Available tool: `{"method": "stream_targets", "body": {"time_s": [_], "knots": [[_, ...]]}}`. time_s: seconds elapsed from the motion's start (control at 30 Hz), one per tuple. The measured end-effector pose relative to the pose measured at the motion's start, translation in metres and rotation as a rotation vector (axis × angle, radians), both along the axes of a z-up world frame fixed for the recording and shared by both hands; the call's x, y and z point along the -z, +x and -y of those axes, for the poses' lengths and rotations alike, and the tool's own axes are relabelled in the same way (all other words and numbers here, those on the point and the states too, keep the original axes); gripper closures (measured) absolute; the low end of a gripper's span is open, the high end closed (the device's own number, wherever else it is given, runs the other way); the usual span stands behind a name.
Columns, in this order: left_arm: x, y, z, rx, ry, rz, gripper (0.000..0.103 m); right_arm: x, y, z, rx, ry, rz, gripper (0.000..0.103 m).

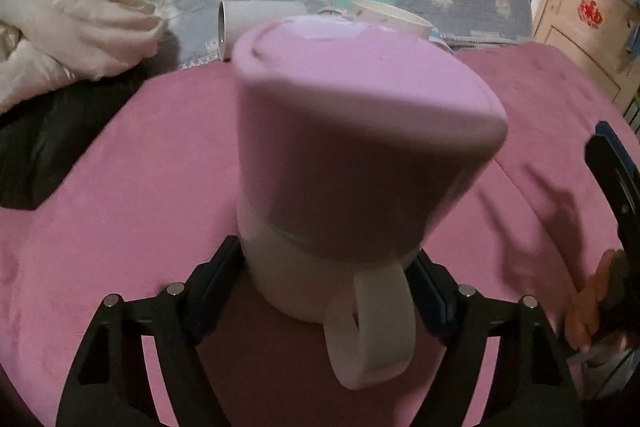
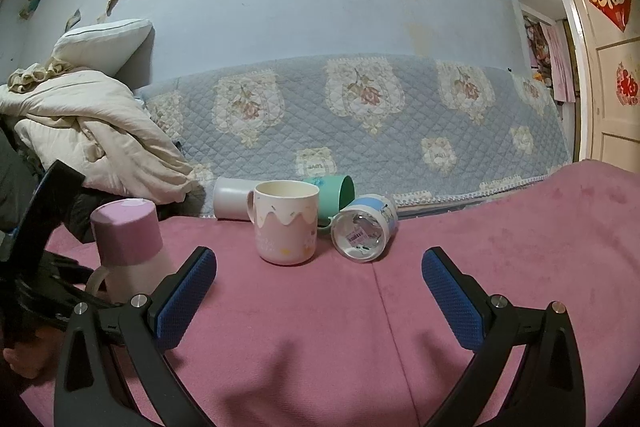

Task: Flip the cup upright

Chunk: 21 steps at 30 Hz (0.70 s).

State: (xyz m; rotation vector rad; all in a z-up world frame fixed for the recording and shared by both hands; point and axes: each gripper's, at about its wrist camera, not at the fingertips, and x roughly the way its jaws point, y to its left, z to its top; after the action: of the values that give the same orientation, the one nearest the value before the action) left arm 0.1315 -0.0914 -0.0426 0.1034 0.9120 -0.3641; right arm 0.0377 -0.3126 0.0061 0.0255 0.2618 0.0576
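The left tool [image 1: 328, 267] grips a pink-and-white mug [image 1: 344, 155] by its white end, pink base up, handle toward the camera. Only the right wrist view shows the right tool [image 2: 318, 283] spread wide, holding nothing, with an upright cream mug [image 2: 286, 221] beyond it on the pink blanket [image 2: 500, 227] and the gripped mug left of that.

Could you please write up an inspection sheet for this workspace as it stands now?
Surface: pink blanket, a seam down the middle.
Job's things: lilac cup upside down; pink-and-cream mug upright; white cup, green cup and blue-banded cup on their sides.
Clutter: cream bedding, dark cloth.
Grippers: left gripper shut on the lilac cup's white end; right gripper open, holding nothing.
Cables: nothing seen.
Surroundings: floral quilt, blue wall, door with red decorations.
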Motion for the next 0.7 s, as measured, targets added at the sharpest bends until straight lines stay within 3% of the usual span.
{"method": "stream_targets", "body": {"time_s": [0.43, 0.47, 0.53, 0.7], "knots": [[-0.078, -0.037, -0.023, -0.002, 0.006, 0.162, 0.027, 0.0, 0.0, 0.001, 0.004, 0.011, -0.008, 0.0], [-0.083, -0.039, -0.025, -0.004, 0.01, 0.178, 0.049, 0.0, 0.0, 0.001, 0.006, 0.013, -0.008, 0.0], [-0.089, -0.029, -0.026, 0.004, -0.008, 0.165, 0.076, 0.0, 0.0, 0.002, 0.01, 0.019, -0.01, 0.0], [-0.08, -0.011, -0.038, -0.052, 0.007, 0.133, 0.073, 0.001, 0.0, 0.006, 0.018, 0.035, -0.013, 0.0]]}}
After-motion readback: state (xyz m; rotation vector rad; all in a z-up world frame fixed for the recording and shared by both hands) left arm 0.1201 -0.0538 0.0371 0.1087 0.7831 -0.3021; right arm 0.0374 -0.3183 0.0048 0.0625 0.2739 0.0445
